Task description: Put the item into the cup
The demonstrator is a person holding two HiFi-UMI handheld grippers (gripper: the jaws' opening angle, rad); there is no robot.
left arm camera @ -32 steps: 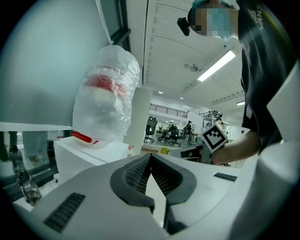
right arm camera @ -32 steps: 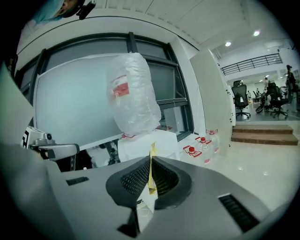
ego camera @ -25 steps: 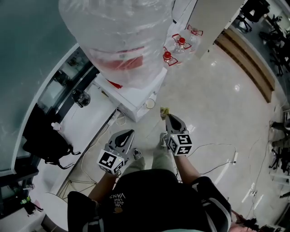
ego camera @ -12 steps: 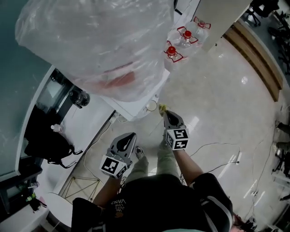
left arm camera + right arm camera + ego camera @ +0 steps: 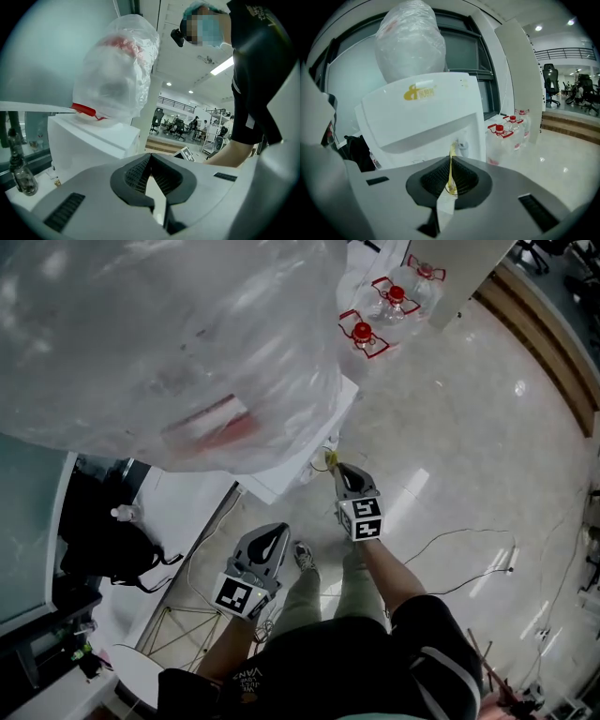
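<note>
My right gripper (image 5: 337, 469) is shut on a thin yellow item (image 5: 330, 461), held edge-on between the jaws in the right gripper view (image 5: 451, 165). The item hangs in front of the white water dispenser's (image 5: 431, 117) tap recess. Just past the jaw tips a small round cup rim (image 5: 454, 190) shows under the item's lower end; in the head view the cup is almost hidden behind the item and gripper. My left gripper (image 5: 275, 538) hangs lower left over the floor, jaws shut with nothing between them (image 5: 149, 158).
A large bottle wrapped in clear plastic (image 5: 169, 334) tops the dispenser and fills the upper head view. Red-capped water bottles (image 5: 363, 334) stand on the floor beyond. A black bag (image 5: 103, 531) lies left. A cable (image 5: 450, 535) runs across the floor.
The right gripper has carried the yellow item closer to the dispenser, over where the cup stands. The head has moved nearer the bottle. The left gripper has stayed low and shut.
</note>
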